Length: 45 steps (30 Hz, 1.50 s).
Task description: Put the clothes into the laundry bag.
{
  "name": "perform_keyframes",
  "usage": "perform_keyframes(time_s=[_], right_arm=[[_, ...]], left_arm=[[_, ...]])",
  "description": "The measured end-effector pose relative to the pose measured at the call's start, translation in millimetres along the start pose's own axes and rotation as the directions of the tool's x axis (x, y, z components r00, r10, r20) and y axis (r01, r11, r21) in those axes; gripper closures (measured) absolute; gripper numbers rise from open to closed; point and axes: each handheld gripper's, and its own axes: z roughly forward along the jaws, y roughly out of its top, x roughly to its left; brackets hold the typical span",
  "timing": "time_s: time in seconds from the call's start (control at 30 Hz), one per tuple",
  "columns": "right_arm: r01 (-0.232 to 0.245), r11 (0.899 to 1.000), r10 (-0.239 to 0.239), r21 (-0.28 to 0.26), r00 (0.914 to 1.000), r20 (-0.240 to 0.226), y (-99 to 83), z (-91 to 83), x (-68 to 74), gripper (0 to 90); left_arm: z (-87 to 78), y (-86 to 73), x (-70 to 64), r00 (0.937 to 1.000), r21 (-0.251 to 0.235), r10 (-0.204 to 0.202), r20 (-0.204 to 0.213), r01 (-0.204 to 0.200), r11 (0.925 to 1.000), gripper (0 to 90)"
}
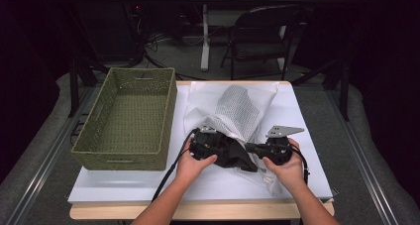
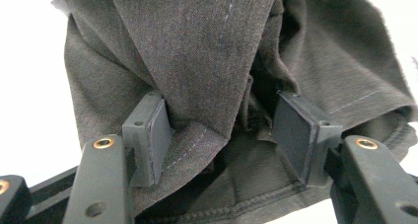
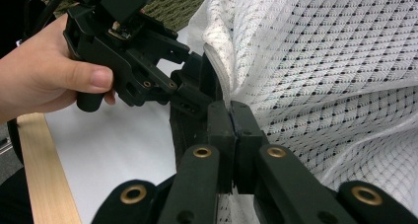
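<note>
Dark garment [image 2: 217, 61] at the mesh bag [image 3: 335, 61].
Left gripper [image 2: 226, 130] jaws apart around garment folds; right gripper [image 3: 231, 120] clamped on the bag's edge.

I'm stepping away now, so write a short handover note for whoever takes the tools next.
Left tool: open, pads either side of a fold of the dark garment.
Right tool: shut on the white mesh bag edge.
Garment lies at the bag's mouth, mid-table; woven basket sits left.
Whether the garment is going in or out is unclear.
Left: finish that move.
</note>
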Motion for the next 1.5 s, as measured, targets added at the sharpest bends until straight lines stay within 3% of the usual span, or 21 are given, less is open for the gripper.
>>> perform_keyframes(time_s=[0.2, 0.27, 0.4, 0.43, 0.6, 0.73, 0.77, 0.97, 1.0, 1.03, 1.07, 1.13, 1.33, 1.37, 1.5], right_arm=[[0.001, 1.0, -0.001, 0.004, 1.0, 0.0, -0.1, 0.4, 0.0, 89.6], [0.004, 1.0, -0.004, 0.004, 1.0, -0.001, -0.1, 0.8, -0.3, 89.6], [0.003, 1.0, -0.003, 0.005, 1.0, -0.002, -0.2, 1.0, -0.3, 89.6], [0.003, 1.0, -0.003, 0.004, 1.0, -0.002, -0.2, 0.9, -0.3, 89.5], [0.0, 1.0, 0.0, 0.001, 1.0, -0.002, -0.2, 0.3, -0.2, 89.6], [0.001, 1.0, -0.001, 0.002, 1.0, -0.005, -0.1, 0.8, -0.1, 89.6], [0.001, 1.0, -0.001, 0.003, 1.0, -0.005, -0.2, 1.1, 0.1, 89.6], [0.004, 1.0, -0.004, 0.004, 1.0, -0.004, -0.3, 1.7, 1.6, 89.6], [0.004, 1.0, -0.004, 0.004, 1.0, -0.004, -0.3, 1.7, 1.6, 89.6], [0.007, 1.0, -0.007, 0.007, 1.0, -0.005, -0.5, 2.2, 1.8, 89.6], [0.006, 1.0, -0.006, 0.009, 1.0, -0.005, -0.6, 2.6, 2.4, 89.6], [0.01, 1.0, -0.01, 0.013, 0.9999, -0.007, -1.0, 3.6, 3.3, 89.6], [0.033, 0.999, -0.032, 0.042, 0.9993, -0.017, -2.2, 10.1, 10.2, 89.8], [0.041, 0.998, -0.04, 0.049, 0.999, -0.023, -2.5, 11.6, 11.8, 89.8], [0.032, 0.998, -0.03, 0.048, 0.9982, -0.051, -2.4, 12.3, 13.8, 89.9]], left_arm=[[1.0, 0.0, -3.5, 0.9999, 0.011, -0.015, -0.004, 0.015, 0.9998, 38.1], [1.2, 1.3, -4.3, 0.9992, 0.017, -0.031, 0.026, 0.03, 0.9994, 34.3], [1.5, 3.1, -5.9, 0.9984, 0.019, -0.044, 0.037, 0.044, 0.9989, 31.0], [0.5, 4.3, -4.5, 0.9984, 0.033, -0.03, 0.048, 0.029, 0.999, 29.3], [-4.4, 8.0, -2.7, 0.9967, 0.045, -0.031, 0.076, 0.027, 0.9986, 27.1], [2.1, 5.0, -11.4, 0.999, 0.049, -0.018, 0.041, 0.016, 0.9987, 20.2], [4.7, 4.0, -13.8, 0.9998, 0.038, -0.004, 0.021, 0.003, 0.9993, 19.9], [21.0, -2.0, -24.6, 0.9966, 0.019, -0.016, -0.081, 0.017, 0.9997, 20.8], [21.0, -2.0, -24.6, 0.9966, 0.019, -0.016, -0.081, 0.017, 0.9997, 22.4], [22.0, -0.9, -28.3, 0.9886, 0.039, 0.024, -0.149, -0.019, 0.9991, 27.6], [22.8, -0.3, -29.0, 0.9842, 0.037, 0.036, -0.173, -0.03, 0.9989, 33.0], [23.5, 0.0, -28.1, 0.9824, 0.022, 0.024, -0.185, -0.02, 0.9996, 41.4], [22.4, 2.4, -23.6, 0.9892, -0.005, -0.009, -0.146, 0.009, 1.0, 67.5], [21.5, 4.5, -20.8, 0.9933, -0.026, -0.027, -0.113, 0.024, 0.9994, 70.2], [22.0, 10.2, -17.4, 0.9964, -0.068, -0.057, -0.063, 0.053, 0.9963, 75.5]])
